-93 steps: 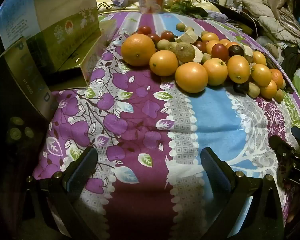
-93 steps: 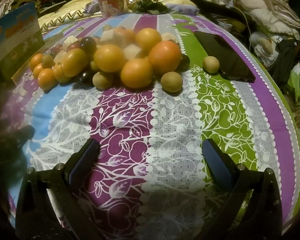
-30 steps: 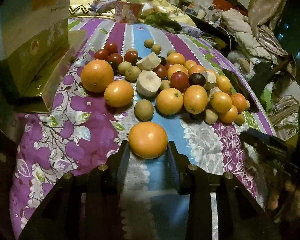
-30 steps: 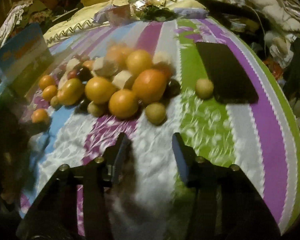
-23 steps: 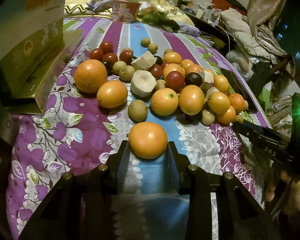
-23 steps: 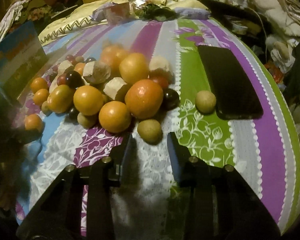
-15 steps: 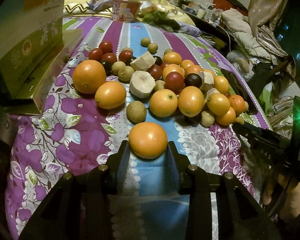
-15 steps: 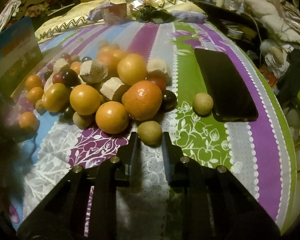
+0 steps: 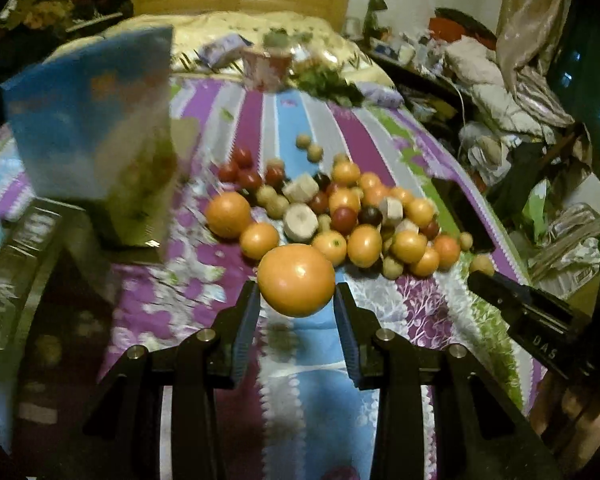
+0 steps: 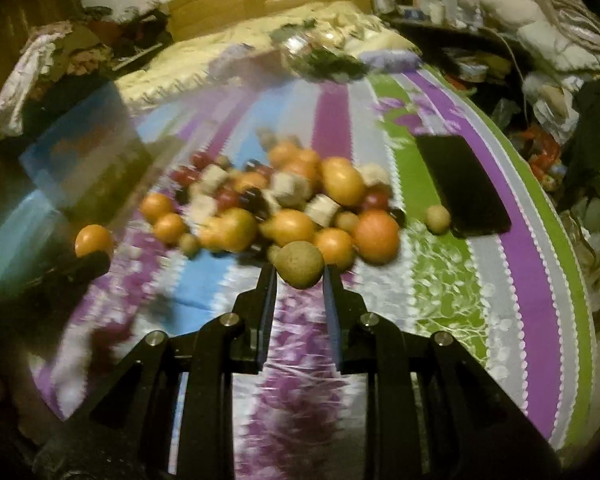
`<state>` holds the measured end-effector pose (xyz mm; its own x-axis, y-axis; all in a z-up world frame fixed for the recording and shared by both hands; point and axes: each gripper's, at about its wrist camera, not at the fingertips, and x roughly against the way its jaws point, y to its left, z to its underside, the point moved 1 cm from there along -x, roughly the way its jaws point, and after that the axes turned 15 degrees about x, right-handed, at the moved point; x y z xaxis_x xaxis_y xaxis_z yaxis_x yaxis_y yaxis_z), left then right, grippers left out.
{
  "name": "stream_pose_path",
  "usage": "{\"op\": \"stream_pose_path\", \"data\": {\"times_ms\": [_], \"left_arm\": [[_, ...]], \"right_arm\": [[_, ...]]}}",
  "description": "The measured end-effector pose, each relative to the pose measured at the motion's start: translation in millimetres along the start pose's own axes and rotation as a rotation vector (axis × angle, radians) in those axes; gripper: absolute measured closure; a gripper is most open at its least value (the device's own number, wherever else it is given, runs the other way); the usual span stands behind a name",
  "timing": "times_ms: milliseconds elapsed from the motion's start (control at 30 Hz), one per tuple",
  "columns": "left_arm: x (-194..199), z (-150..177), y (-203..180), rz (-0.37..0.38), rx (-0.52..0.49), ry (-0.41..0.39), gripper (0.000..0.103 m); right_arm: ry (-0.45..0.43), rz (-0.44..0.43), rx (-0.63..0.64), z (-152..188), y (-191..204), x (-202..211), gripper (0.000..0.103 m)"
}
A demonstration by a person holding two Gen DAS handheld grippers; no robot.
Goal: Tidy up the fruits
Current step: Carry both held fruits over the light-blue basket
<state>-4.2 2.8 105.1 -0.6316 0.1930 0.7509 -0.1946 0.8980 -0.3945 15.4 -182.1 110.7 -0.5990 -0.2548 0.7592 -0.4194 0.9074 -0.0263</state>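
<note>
**Both tongs clamped on fruit above the striped bedspread**

The striped bedspread point(image 9: 260, 120) with its purple, blue, grey and green bands covers the bed and carries everything else. At its left edge, as the left wrist view shows it, stands a tall blue and green box point(image 9: 92, 120); the picture is blurred there and whether anything is inside it cannot be told. Beyond the far end of the bedspread sits a small red and white cup point(image 9: 266, 66) with something green showing at its top, too blurred to name.

On the middle of the bedspread lies the pile of fruit point(image 9: 340, 212): oranges, small red and dark round fruits, pale cut chunks and small tan round ones, all touching or just beside each other. A black phone point(image 10: 462, 184) lies flat on the bedspread to the right of the pile, with one small tan fruit point(image 10: 438, 219) just beside its near left edge.

The left gripper point(image 9: 296, 312) is closed on a big orange point(image 9: 296, 280), one finger against each side; the orange sits at the fingertips, on the near side of the pile.

The right gripper point(image 10: 299, 280) is squeezed together on a brown round fruit point(image 10: 301, 264), held between the very tips of its fingers at the pile's near edge.
</note>
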Motion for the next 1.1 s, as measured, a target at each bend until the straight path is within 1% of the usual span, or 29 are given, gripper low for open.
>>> {"op": "stream_pose_path", "data": {"times_ms": [267,433,600,700,833,1100], "left_arm": [[68.0,-34.2,29.2,-0.04,0.059,-0.085,0.064],[107.7,-50.5,59.5,-0.078,0.108,-0.145,0.064],[143.2,-66.0,94.9,-0.122,0.169,-0.206,0.064],[164.2,-74.4,120.9,-0.147,0.217,-0.243,0.064],[185.0,-83.0,154.9,-0.177,0.277,-0.272,0.064],[224.6,-87.4,214.2,-0.231,0.367,-0.317,0.064]], "right_arm": [[-0.063,-0.046,0.083,-42.5,45.5,25.4,0.079],[-0.106,-0.094,0.148,-72.6,84.5,35.7,0.079],[-0.131,-0.162,0.216,-105.1,128.1,39.2,0.079],[-0.141,-0.21,0.245,-118.2,152.1,40.7,0.079],[-0.139,-0.275,0.284,-135.8,188.0,36.9,0.079],[-0.13,-0.372,0.358,-156.8,255.7,36.3,0.079]]}}
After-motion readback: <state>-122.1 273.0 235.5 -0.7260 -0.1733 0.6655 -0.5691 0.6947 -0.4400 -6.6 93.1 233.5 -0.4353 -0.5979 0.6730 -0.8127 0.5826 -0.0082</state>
